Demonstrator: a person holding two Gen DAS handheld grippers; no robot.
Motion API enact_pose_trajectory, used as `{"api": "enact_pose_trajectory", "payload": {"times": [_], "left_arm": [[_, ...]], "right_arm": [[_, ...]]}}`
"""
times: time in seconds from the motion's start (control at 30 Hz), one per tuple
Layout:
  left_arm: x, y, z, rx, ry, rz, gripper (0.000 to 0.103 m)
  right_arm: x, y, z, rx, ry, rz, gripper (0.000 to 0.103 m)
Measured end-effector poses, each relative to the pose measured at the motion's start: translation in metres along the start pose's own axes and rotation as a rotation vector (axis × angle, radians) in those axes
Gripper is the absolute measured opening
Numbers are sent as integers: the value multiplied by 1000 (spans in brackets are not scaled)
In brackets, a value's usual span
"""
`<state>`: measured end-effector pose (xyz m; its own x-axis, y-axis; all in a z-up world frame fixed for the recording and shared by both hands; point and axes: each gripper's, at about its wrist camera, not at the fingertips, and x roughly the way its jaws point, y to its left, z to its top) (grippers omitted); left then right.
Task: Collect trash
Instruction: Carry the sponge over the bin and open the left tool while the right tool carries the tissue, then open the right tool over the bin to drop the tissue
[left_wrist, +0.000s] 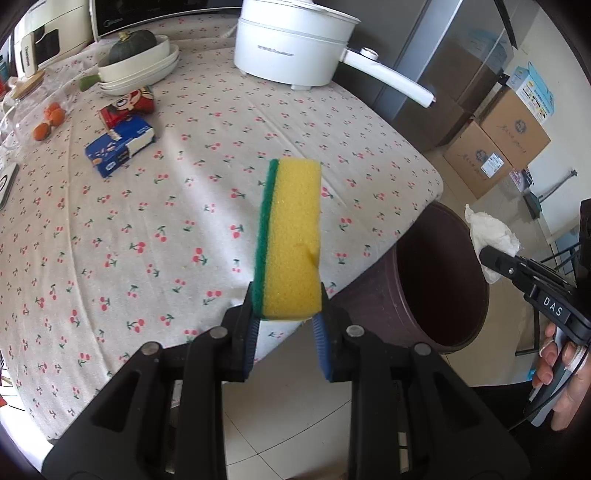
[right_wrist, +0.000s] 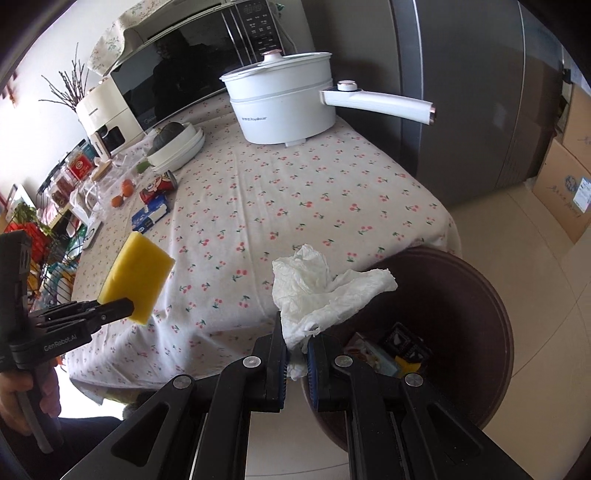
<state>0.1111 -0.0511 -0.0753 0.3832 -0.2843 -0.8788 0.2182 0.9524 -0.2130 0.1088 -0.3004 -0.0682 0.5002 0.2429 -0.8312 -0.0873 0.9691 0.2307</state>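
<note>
The right tongs (right_wrist: 295, 347) are clamped on a crumpled tissue (right_wrist: 325, 291), held at the bin (right_wrist: 491, 295) rim. The left tongs (left_wrist: 286, 314) are gripped on a sponge (left_wrist: 291, 236), its long axis upright, over the desk (left_wrist: 147, 221) edge, farther from the bin.

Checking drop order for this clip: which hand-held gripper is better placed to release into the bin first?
Right. The right hand-held gripper holds the crumpled tissue right at the brown bin rim, while the left hand-held gripper holds the sponge over the table's corner.

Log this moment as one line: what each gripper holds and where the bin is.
left gripper: shut on sponge | right gripper: shut on paper towel | bin: on floor at table corner
</note>
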Motion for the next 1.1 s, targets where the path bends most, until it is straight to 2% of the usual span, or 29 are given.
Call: {"api": "enact_pose_trajectory", "payload": {"times": [0.33, 0.57, 0.9, 0.93, 0.97, 1.0, 1.03, 1.07, 1.1], "left_arm": [[34, -78, -7, 164, 66, -74, 29], [58, -126, -7, 239, 97, -133, 29], [81, -153, -5, 265, 109, -144, 30], [81, -154, -4, 270, 102, -133, 36], [80, -153, -4, 277, 100, -123, 53], [79, -153, -4, 282, 94, -100, 65], [77, -152, -5, 283, 80, -59, 84], [74, -150, -5, 283, 56, -21, 90], [72, -149, -5, 287, 38, 2, 90]], "right_arm": [[-11, -67, -32, 78, 21, -69, 10], [-18, -107, -51, 138, 36, -103, 10], [-23, -130, -62, 174, 44, -125, 10], [-23, -130, -62, 174, 44, -125, 11], [-23, -130, -62, 173, 44, -125, 11], [-23, -130, -62, 172, 45, -124, 11], [-23, -129, -61, 170, 46, -123, 11], [-22, -128, -61, 169, 46, -123, 11], [-21, -127, -61, 166, 47, -123, 11]]}}
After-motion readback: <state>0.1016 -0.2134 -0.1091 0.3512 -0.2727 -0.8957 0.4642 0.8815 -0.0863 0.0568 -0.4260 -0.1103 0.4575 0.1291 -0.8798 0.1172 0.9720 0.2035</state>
